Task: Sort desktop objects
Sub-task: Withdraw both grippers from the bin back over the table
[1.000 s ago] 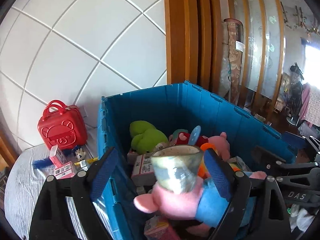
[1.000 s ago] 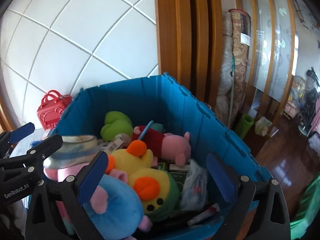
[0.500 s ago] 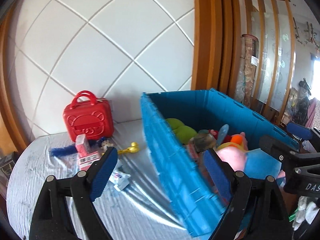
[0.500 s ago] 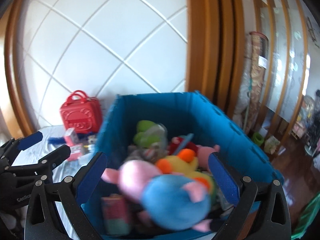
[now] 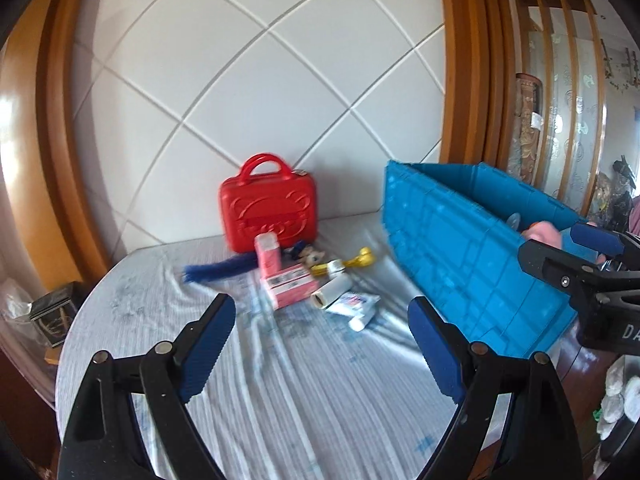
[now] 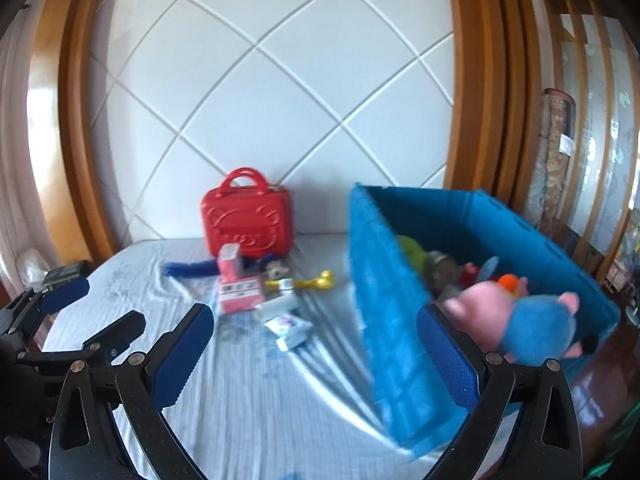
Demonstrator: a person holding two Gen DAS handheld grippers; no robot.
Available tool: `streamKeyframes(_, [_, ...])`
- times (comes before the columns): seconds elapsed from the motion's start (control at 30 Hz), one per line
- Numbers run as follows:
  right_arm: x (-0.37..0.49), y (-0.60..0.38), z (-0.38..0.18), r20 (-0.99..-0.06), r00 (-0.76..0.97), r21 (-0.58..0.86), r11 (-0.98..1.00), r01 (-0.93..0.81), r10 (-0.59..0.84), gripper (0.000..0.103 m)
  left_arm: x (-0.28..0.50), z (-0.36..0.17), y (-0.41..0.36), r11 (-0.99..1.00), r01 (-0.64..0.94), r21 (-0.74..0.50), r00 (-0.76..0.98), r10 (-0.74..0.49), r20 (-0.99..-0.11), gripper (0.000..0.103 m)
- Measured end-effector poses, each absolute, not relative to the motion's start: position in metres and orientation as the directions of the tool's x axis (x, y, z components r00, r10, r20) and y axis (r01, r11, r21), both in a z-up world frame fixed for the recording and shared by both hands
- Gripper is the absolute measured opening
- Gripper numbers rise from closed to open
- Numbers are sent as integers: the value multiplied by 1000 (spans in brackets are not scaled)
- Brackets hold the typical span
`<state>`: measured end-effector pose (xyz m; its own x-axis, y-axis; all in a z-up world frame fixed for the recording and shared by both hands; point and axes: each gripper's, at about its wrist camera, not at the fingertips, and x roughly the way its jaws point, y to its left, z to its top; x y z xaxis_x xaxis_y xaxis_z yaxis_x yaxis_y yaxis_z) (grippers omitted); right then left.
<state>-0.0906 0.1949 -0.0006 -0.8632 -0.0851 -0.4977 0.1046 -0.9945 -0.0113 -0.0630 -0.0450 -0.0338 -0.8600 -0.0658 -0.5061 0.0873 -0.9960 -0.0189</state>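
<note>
Striped bedsheet [image 5: 280, 380], white quilted wall [image 5: 256, 80], wooden frame [image 5: 460, 60]

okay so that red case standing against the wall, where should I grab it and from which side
Probably the arched handle on top of the red case. The case stands upright against the white wall, with a pink box and small clutter close in front of its lower face, so its body is awkward to clamp. Bring the open left gripper in from above and front, closing across the handle.

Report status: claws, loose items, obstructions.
Left claw and right claw open, empty. Loose items beside blue crate. Nothing in the way.
</note>
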Motion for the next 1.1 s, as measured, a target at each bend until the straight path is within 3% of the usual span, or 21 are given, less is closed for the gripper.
streamKeyframes(0.3, [-83,110,-11,-568,-818,-23,-991,132,-96,103,-47,-47,-116,-990,122,-67,-834,-66,-548,89])
streamKeyframes(0.6, [-97,105,-18,-591,-804,-29,-994,107,-69,103,-74,-56,-133,-989,129,-72,-820,-66,-568,89])
streamKeyframes(1.1, [-261,164,-93,-704,-698,67,-990,122,-134,103,-218,-112,-138,-977,213,3,-703,-156,-694,89])
